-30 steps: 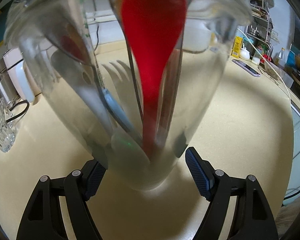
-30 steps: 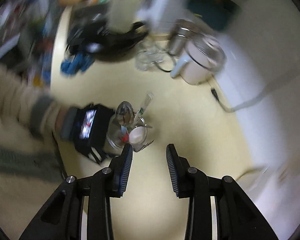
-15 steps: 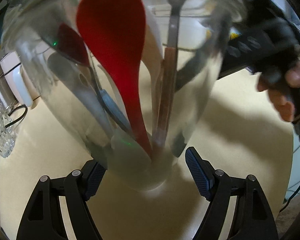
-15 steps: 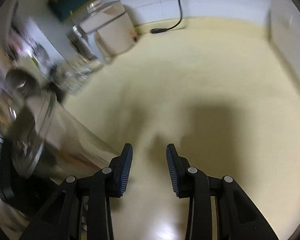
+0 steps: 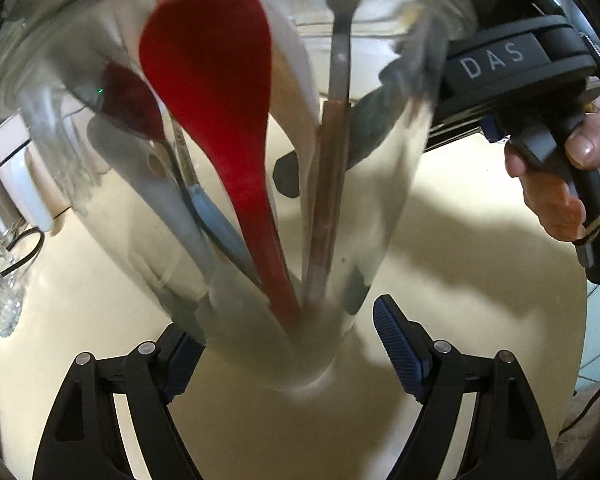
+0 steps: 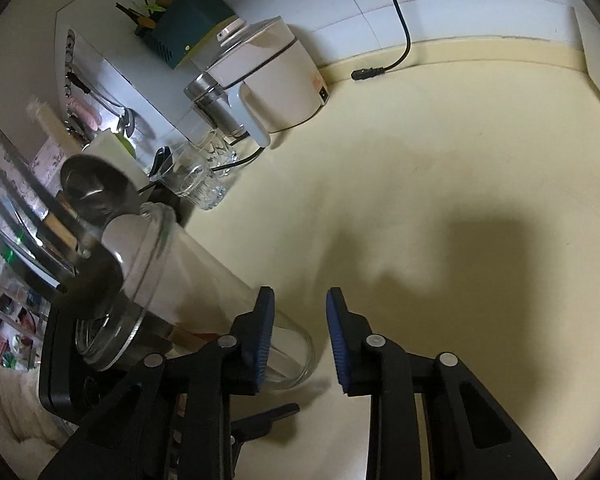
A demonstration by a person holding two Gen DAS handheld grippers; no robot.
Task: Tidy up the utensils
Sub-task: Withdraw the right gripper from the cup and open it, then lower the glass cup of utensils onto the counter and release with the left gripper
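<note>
Flanking jar (image 5: 236,240), left gripper (image 5: 288,344) spread wide

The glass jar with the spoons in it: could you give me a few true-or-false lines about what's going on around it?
1. The jar holds a red spoon. True.
2. The jar lies flat on the counter. False: it leans, its base on the counter.
3. The right tongs grip a fork. False: they hold nothing.
4. The left tongs sit one finger on each side of the jar's base. True.
5. Drinking glasses stand beside a white cooker. True.
6. The cable plug is in the cooker. False: it lies loose on the counter.
</note>
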